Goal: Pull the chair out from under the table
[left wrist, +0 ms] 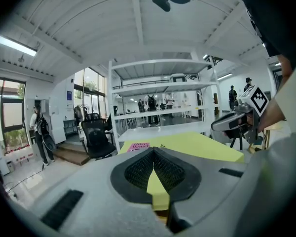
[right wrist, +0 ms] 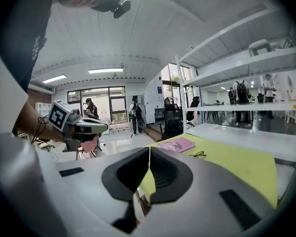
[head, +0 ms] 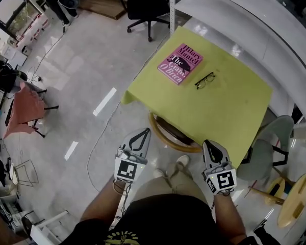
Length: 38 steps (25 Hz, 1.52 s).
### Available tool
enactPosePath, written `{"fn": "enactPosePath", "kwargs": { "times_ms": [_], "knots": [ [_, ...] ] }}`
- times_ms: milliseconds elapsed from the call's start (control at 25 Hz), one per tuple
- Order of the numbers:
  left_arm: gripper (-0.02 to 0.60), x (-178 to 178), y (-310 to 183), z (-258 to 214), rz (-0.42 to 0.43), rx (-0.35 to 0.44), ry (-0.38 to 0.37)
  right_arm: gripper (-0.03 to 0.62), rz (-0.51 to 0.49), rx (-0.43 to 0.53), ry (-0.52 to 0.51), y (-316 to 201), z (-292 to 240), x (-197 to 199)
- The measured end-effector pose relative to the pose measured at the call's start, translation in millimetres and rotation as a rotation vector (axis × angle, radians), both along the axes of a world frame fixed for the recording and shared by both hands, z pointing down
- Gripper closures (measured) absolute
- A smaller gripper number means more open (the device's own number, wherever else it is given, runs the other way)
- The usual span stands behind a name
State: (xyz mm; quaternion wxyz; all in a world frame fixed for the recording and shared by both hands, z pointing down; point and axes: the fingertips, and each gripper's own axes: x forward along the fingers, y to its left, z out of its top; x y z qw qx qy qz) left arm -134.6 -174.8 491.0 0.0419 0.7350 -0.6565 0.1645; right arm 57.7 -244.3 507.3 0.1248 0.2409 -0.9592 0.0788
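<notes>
Head view: approach step. Left gripper (head: 142, 131) and right gripper (head: 208, 143) both closed, empty, short of chair (head: 166, 137) tucked under table (head: 224, 116). Next, as judged: open jaws, clamp chair rim, draw nearward.

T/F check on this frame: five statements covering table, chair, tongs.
1. The book lies on the table. True.
2. The glasses sit on top of the book. False: they lie on the table beside it, apart from it.
3. The chair is tucked partly under the table's near edge. True.
4. The left tongs grip the chair. False: they are shut with nothing between them.
5. The right tongs are open. False: they are shut, empty.
</notes>
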Motion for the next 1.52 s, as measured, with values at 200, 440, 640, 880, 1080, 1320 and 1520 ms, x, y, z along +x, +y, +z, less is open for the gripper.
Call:
{"fn": "enactPosePath", "kwargs": {
  "times_ms": [200,440,640,880,1080,1320,1520],
  "knots": [
    [0.572,4,-22,18,0.012,-0.083,-0.040,0.582,-0.079,-0.054,0.024,-10,19,-10],
    [0.571,11,-39,27,0.049,-0.135,-0.069,0.580,-0.113,-0.068,0.026,-25,22,-11],
    [0.569,12,-48,29,0.081,-0.155,-0.067,0.540,-0.108,-0.099,0.030,-35,26,-9],
    [0.506,9,-59,39,0.178,-0.166,-0.054,0.495,-0.052,-0.120,0.055,-32,35,-5],
    [0.471,9,-68,52,0.317,-0.201,-0.038,0.488,0.037,-0.111,0.097,-31,41,-3],
    [0.432,1,-72,69,0.520,-0.248,-0.067,0.461,0.143,-0.146,0.142,-13,53,-17],
    [0.411,-3,-70,79,0.671,-0.267,-0.101,0.448,0.203,-0.151,0.182,6,57,-33]
  ]
}}
